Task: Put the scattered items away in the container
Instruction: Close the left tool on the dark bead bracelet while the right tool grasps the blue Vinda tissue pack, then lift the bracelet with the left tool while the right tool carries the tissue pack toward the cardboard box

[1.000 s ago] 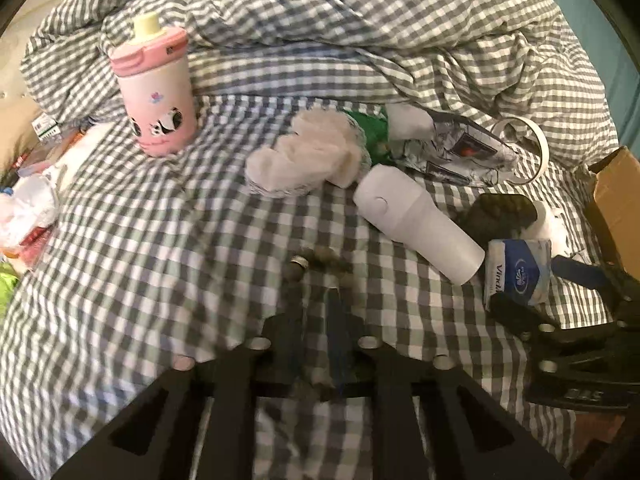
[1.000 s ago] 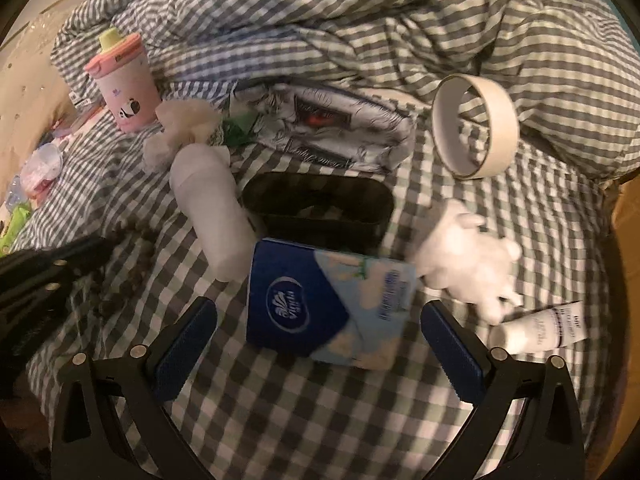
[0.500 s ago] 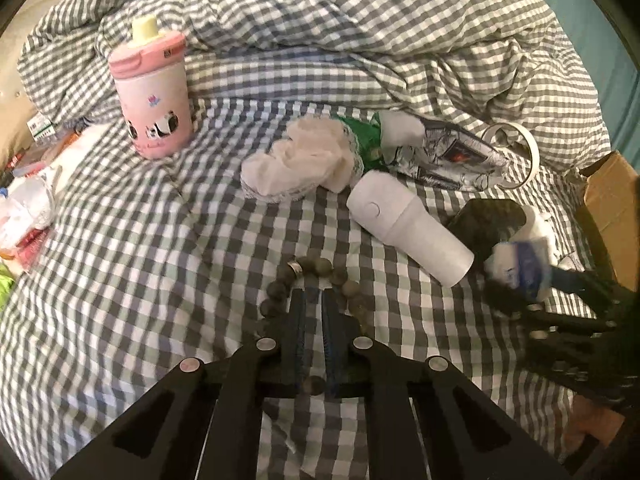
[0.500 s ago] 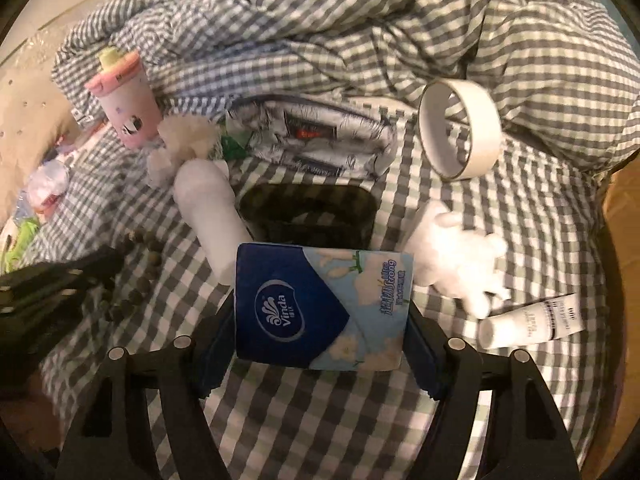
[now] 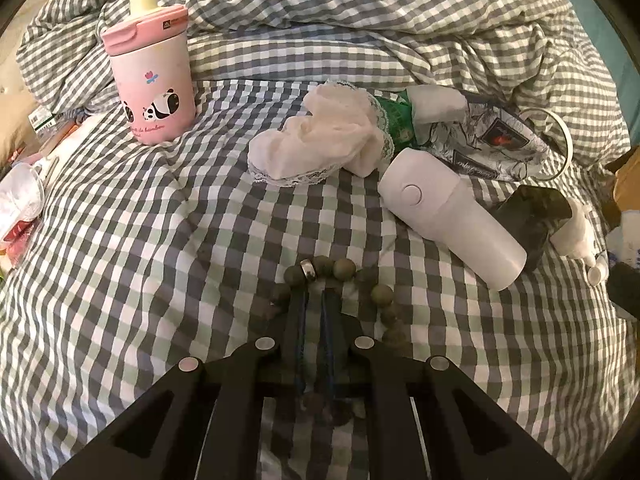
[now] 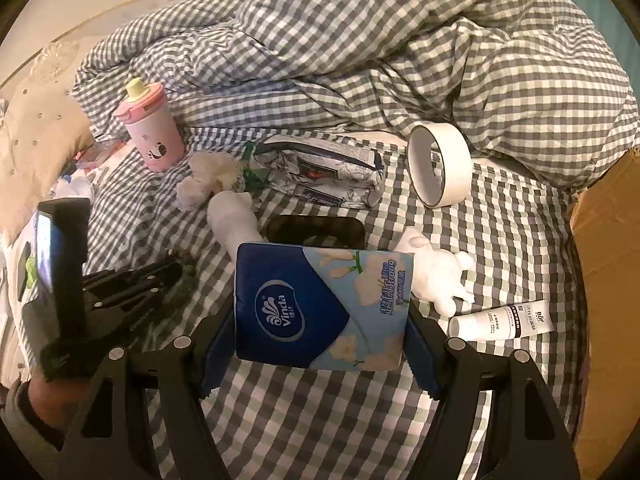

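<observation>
My right gripper (image 6: 320,324) is shut on a blue Vinda tissue pack (image 6: 320,308) and holds it above the checked bedsheet. My left gripper (image 5: 314,300) is shut on a string of dark beads (image 5: 340,270) that hangs round its fingers, low over the sheet. The left gripper also shows in the right wrist view (image 6: 168,270). The cardboard box (image 6: 604,280) stands at the right edge. A white bottle (image 5: 452,216), a pink panda cup (image 5: 150,76), a lace cloth (image 5: 320,144), a tape roll (image 6: 438,164), a white plush toy (image 6: 436,276) and a cream tube (image 6: 504,320) lie on the bed.
A crumpled checked duvet (image 6: 400,48) rises at the back. A printed pouch (image 6: 320,176) and a black case (image 6: 316,230) lie mid-bed. Wrappers and packets (image 5: 20,200) clutter the left edge, beside a beige pillow (image 6: 36,140).
My right gripper closed on the tissue pack and lifted it off the sheet. My left gripper rose a little with the beads, which now hang round its fingers.
</observation>
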`<state>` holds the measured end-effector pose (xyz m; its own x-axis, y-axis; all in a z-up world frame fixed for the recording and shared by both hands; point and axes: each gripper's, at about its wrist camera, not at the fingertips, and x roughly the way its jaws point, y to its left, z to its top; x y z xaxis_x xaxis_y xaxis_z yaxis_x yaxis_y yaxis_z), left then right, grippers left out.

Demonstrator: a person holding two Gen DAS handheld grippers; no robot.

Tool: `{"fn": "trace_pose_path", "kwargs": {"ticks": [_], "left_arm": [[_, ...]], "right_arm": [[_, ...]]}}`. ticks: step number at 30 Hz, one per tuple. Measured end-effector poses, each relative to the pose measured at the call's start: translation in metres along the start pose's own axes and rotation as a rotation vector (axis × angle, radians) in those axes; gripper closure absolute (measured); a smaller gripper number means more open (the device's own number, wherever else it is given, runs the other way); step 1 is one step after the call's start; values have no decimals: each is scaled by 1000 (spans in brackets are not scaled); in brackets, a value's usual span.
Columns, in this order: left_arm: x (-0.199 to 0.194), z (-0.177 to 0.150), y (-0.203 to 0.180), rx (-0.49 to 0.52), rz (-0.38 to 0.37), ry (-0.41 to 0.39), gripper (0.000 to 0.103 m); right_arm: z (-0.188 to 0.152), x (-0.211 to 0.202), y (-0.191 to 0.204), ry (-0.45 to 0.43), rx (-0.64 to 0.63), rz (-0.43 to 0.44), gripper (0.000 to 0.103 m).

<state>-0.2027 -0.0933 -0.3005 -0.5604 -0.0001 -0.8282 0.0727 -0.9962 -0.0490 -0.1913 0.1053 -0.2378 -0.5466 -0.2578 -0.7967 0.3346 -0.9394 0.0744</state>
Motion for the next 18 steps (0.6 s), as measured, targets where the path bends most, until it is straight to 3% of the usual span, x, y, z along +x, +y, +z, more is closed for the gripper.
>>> {"fn": "trace_pose_path", "kwargs": {"ticks": [3, 5, 7, 8, 16, 18], "left_arm": [[-2, 0, -1, 8, -2, -1, 92], [-4, 1, -2, 14, 4, 0, 83], [-8, 1, -2, 17, 0, -2, 53], [-10, 1, -2, 18, -2, -5, 51], [-15, -4, 2, 1, -12, -21, 47], [-13, -4, 3, -4, -27, -20, 52]], "right_arm": [[0, -6, 2, -9, 0, 1, 30], [0, -9, 2, -14, 1, 0, 30], [0, -14, 1, -21, 5, -2, 30], [0, -15, 1, -22, 6, -3, 30], [-2, -20, -2, -29, 19, -4, 30], [-2, -21, -2, -31, 21, -5, 30]]}}
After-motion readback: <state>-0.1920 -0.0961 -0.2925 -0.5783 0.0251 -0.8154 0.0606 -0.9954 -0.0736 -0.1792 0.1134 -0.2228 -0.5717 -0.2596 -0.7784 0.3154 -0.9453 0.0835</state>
